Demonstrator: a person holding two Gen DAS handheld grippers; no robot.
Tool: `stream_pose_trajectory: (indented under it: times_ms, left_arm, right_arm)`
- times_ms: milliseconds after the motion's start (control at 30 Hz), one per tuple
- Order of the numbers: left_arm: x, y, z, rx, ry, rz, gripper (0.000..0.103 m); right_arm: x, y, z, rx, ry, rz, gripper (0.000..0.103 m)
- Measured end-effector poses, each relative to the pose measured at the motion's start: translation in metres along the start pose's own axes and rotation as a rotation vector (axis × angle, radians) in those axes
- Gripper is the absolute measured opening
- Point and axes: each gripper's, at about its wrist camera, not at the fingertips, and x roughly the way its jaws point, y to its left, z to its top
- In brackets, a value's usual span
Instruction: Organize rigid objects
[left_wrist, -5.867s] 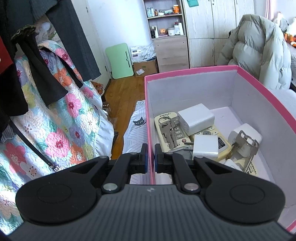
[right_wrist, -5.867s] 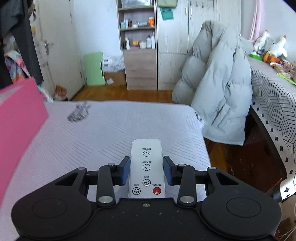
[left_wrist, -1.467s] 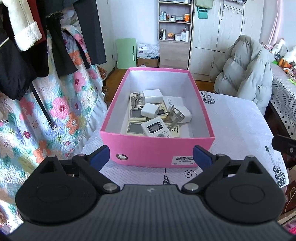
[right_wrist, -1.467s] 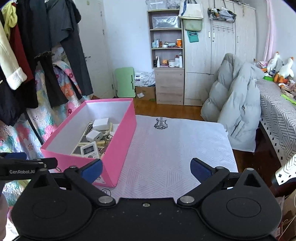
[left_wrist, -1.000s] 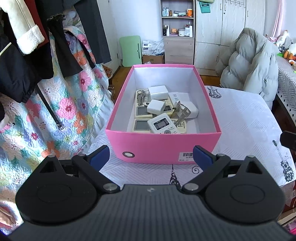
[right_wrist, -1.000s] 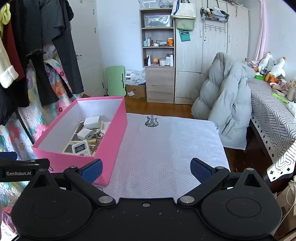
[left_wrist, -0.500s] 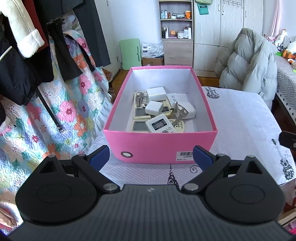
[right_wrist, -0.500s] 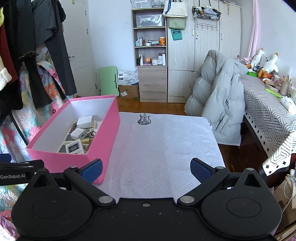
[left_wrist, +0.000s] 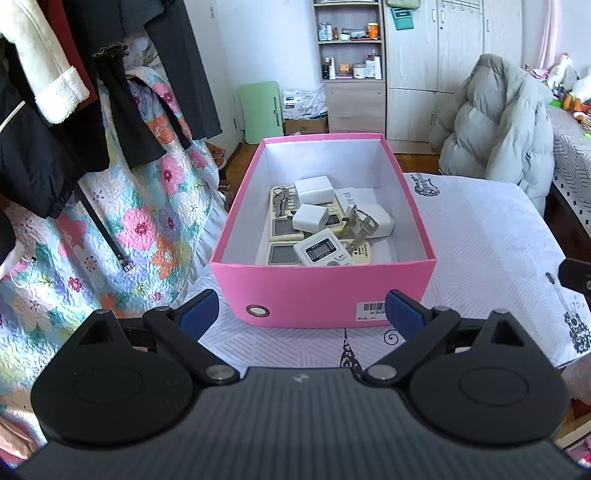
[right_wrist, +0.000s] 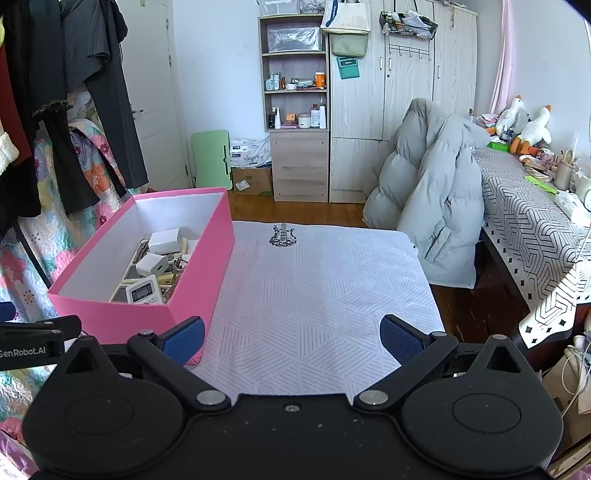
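Left tongs (left_wrist: 301, 312) wide apart, empty, blue pads (left_wrist: 195, 308) on both sides of the near wall of the box (left_wrist: 321, 291), held a little back from it and above the surface (left_wrist: 480, 236). Pointing level-forward and slightly down, straight along the box. Right tongs (right_wrist: 291, 338) also wide apart and empty, over the bare cloth to the right of the box (right_wrist: 110, 317), not touching anything. At the left edge of the right view, a black part of the left tongs with white letters.

Pink box, white inside, standing on the left part of the surface, long side going away from the tongs. Inside it, crowded toward the near end: two white chargers (left_wrist: 312, 190), one farther and one nearer, lying on beige remotes (left_wrist: 282, 229); a white timer (left_wrist: 322, 253) with a screen, tilted, closest to the near wall; keys (left_wrist: 280, 201) on the far-left remote; a metal piece (left_wrist: 360, 223) leaning on a white block at the right. Far end of the box bare.

Surface covered with white patterned cloth with small black guitar prints (right_wrist: 282, 234). To the left, a flowered quilt (left_wrist: 147, 229) and dark clothes hanging. Behind, wooden floor, a green folded table (right_wrist: 212, 158), a shelf (right_wrist: 295, 99) with bottles, wardrobes. To the right, a grey puffy coat (right_wrist: 432, 192) and another table with black-white cloth and toy geese.
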Motion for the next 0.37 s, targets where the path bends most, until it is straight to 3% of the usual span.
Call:
stream_pose_trajectory:
  times_ms: [367]
  left_arm:
    - [-0.0025, 0.0043, -0.0018, -0.005, -0.021, 0.005, 0.102]
  right_arm:
    - [0.0025, 0.0027, -0.0010, -0.013, 0.008, -0.002, 0.102]
